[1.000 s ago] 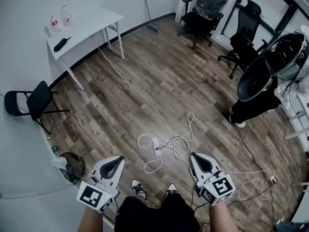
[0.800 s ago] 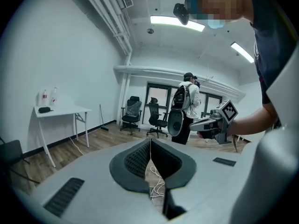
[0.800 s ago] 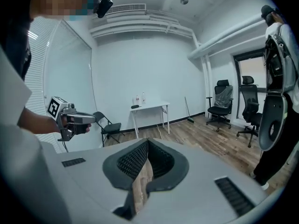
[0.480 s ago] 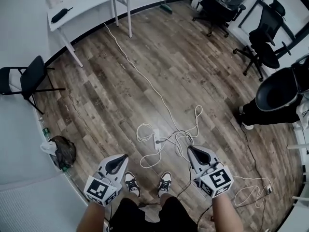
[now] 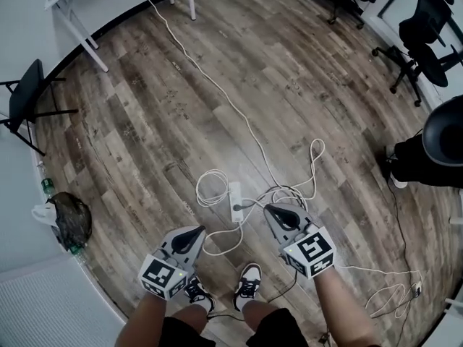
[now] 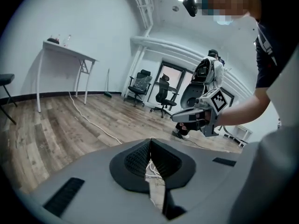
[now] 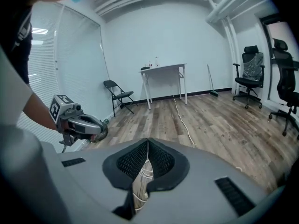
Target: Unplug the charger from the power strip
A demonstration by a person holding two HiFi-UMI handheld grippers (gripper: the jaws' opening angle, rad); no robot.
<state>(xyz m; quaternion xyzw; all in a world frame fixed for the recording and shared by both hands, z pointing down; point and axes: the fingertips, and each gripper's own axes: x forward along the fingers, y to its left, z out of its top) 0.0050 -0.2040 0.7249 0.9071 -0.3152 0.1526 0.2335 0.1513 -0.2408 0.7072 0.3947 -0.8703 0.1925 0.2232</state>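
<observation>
Wood-plank flooring (image 5: 145, 136) fills the head view. Just ahead of my shoes (image 5: 249, 279) lies the white power strip (image 5: 235, 199), with a long white cable (image 5: 217, 92) running from it toward the top of the view. Loose loops of white cord (image 5: 293, 192) lie heaped against the strip's right side. A small dark piece on the strip's near end, with a cord leaving it, I take for the charger (image 5: 237, 208). It looks plugged in, though it is too small to be sure.

My left gripper (image 5: 200, 230) hangs near the strip, on its near left and apart from it, jaws pressed together with nothing between them. My right gripper (image 5: 268, 209) hangs over the edge of the cord heap just right of the strip, jaws likewise closed and empty.

As I judge it, no part of the job is done, since neither tool touches strip or charger. All of it is left: opening the jaws, steadying the strip, taking the plug body and drawing it out.
</observation>
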